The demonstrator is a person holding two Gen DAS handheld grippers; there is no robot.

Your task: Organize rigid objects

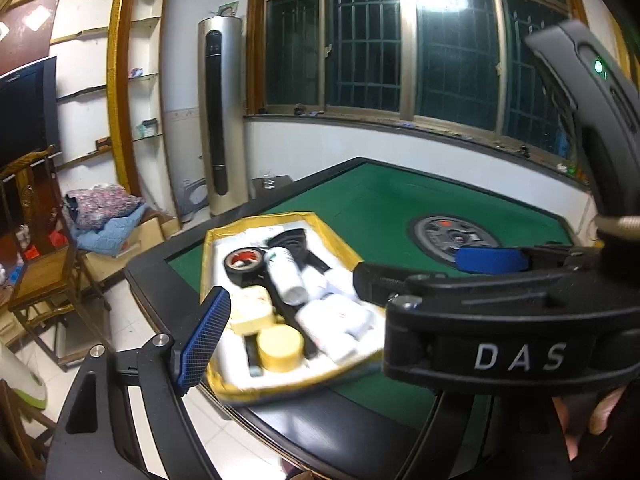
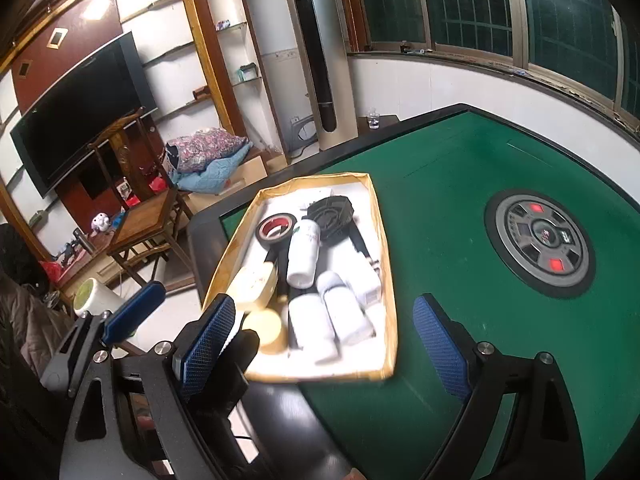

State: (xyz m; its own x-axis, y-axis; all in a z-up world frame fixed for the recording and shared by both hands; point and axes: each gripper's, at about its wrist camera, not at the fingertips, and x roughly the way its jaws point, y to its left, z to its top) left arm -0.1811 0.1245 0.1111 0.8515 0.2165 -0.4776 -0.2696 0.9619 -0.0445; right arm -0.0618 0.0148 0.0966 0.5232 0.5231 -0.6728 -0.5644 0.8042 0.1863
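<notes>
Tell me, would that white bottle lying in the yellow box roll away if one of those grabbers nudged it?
Probably only a little. The white bottle is round and lies on its side, so it could roll, but the tape roll and other containers crowd it inside the yellow box. Its smooth plastic may be slippery.

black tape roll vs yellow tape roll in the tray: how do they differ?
Colour: the black tape roll is dark with a red-and-white core; the yellow tape roll is pale yellow all over.
Place: the black one lies toward the far end of the tray, next to a white bottle; the yellow one lies at the near end.
Core: the black one's hole is plainly visible; the yellow one's is too blurred to see.
Shared: both lie flat inside the tray.
</notes>
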